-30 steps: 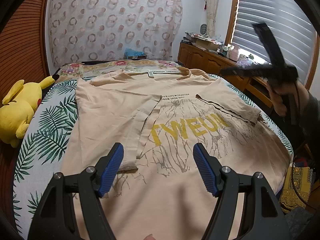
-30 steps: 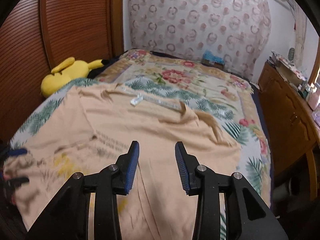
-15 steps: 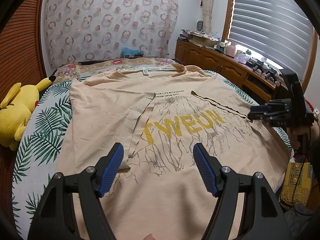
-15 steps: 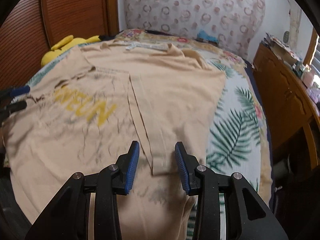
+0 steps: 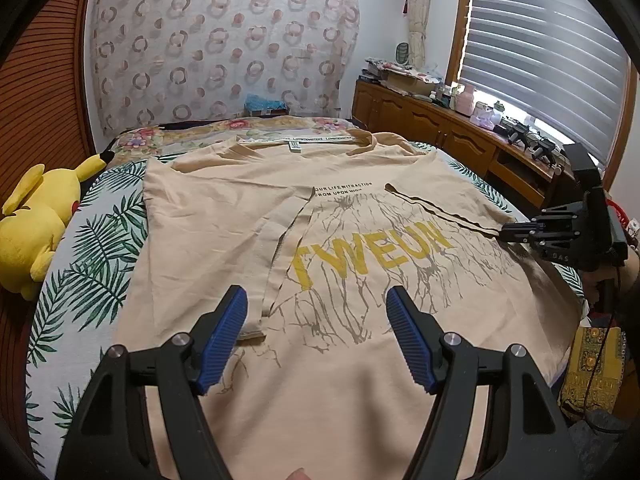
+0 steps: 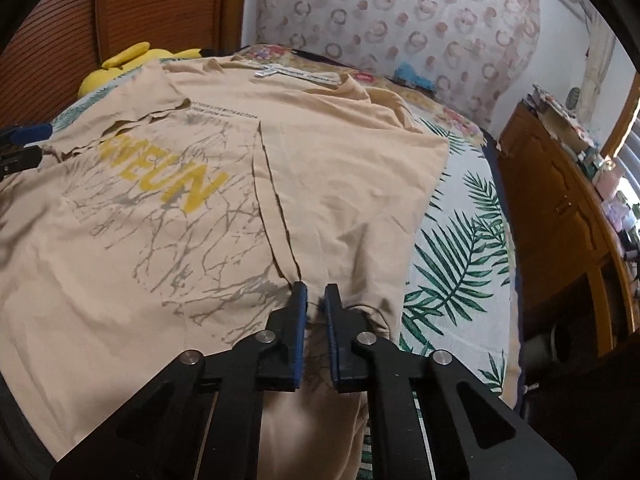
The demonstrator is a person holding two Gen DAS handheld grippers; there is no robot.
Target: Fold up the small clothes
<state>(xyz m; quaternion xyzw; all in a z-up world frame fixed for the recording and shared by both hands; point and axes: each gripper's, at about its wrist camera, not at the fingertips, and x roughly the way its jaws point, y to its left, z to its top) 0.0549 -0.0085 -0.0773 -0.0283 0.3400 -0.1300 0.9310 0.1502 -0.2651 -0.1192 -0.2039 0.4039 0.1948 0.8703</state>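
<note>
The beige T-shirt (image 5: 224, 216) carries big yellow letters "TWEUN" ahead of the left claw (image 5: 316, 340); above them, small black lines read "OUR LIFE WITH ACTION" and "FROM UPON". The neck label is unreadable.

Left wrist view: set low at the foot of the bed (image 5: 92, 248), looking along its length toward the patterned curtain (image 5: 224, 52) and, at right, the window blinds (image 5: 540, 60), with open blue-padded fingers (image 5: 224, 332) in the foreground. Right wrist view: placed at the bed's right side, angled down steeply and much nearer the cloth, facing across toward the wooden wall panel (image 6: 160, 8). Shared by both: the beige T-shirt (image 5: 360, 248) (image 6: 160, 208), the yellow plush toy (image 5: 36, 224) (image 6: 128, 60), the curtain and the wooden dresser (image 5: 432, 124) (image 6: 560, 200).
</note>
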